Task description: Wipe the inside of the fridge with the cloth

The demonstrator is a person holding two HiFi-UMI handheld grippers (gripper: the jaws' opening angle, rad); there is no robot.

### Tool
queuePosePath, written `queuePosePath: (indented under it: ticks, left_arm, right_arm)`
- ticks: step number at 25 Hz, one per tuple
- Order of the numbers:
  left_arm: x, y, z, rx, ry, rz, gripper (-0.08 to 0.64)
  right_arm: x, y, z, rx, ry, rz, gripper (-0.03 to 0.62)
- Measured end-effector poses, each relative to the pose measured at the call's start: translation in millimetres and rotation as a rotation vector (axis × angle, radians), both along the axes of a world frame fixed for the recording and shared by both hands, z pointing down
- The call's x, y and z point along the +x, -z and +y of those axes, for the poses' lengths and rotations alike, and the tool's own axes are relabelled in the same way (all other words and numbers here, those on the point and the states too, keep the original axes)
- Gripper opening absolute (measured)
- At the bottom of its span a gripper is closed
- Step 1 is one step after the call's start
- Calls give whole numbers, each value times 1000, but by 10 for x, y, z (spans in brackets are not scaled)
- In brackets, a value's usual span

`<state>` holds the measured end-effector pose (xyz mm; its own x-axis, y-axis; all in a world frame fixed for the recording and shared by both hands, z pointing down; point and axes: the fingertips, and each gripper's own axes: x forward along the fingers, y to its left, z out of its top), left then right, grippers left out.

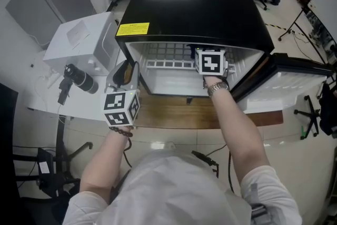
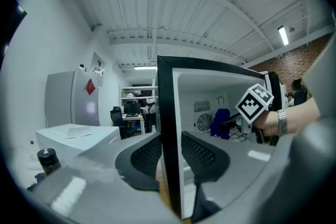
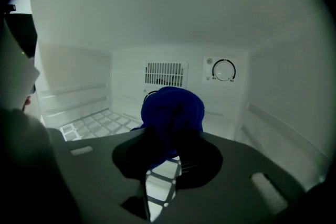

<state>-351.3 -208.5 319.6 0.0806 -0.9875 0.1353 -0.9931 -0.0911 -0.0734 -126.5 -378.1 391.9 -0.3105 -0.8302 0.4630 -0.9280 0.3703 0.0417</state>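
A: Starting at your left: your left tool (image 2: 170, 155) is partly closed, its pads clamped either side of the left wall (image 2: 167, 113) of the fridge (image 1: 195, 8). It looks like you're steadying the cabinet.

B: Further right, your right tool (image 3: 168, 152) is pinched shut on the bunched blue cloth (image 3: 172, 113). You've got it inside the fridge, above the wire shelf (image 3: 92, 124) and in front of the back wall. I'd say you're mid-wipe, though I can't tell whether the cloth touches a surface.

A: Next, press the cloth onto a wall or the shelf and sweep across, keeping clear of the vent (image 3: 165, 74) and the dial (image 3: 224, 70).

B: Count, left to right: one white box (image 1: 79, 39) on the worktop (image 1: 68, 105), two tools, one fridge, one cloth, one shelf, one vent, one dial and one open door (image 1: 295, 79)
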Motion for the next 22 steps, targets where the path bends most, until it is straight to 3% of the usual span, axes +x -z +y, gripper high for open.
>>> queuePosePath:
  ticks: [22]
  left_arm:
    - [-27, -17, -7, 0, 5, 17, 109]
  right_arm:
    - [655, -20, -44, -7, -158, 32, 94]
